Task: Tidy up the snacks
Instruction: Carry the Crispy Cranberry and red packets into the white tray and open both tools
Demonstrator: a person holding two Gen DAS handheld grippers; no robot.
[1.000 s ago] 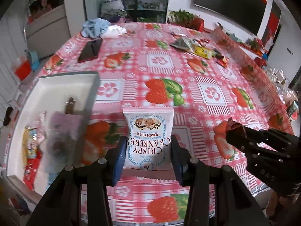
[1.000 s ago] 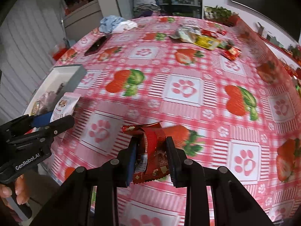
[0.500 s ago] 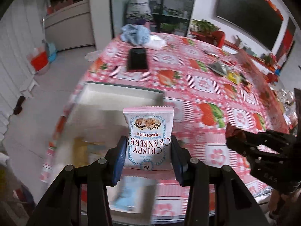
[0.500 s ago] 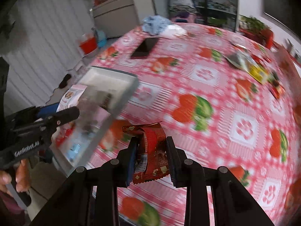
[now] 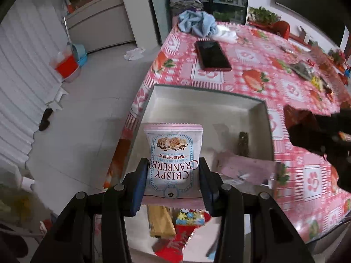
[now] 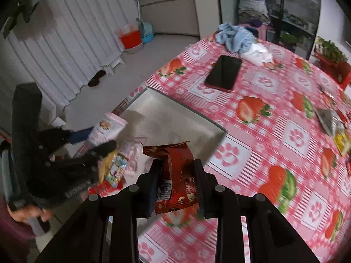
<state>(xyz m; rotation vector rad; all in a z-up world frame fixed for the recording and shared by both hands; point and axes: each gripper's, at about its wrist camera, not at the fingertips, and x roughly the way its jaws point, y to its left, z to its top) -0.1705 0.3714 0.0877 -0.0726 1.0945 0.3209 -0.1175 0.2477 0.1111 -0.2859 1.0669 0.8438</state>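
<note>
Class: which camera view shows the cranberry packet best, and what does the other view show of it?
The left wrist view: the cranberry packet faces the camera, label legible, gripped in the left tongs. The right wrist view shows it small, blurred, at the left.

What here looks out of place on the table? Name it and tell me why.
A black phone and a crumpled blue cloth lie on the strawberry tablecloth beyond the white tray; neither is a snack. Several loose snack packets lie scattered at the far right of the table, not in the tray.
</note>
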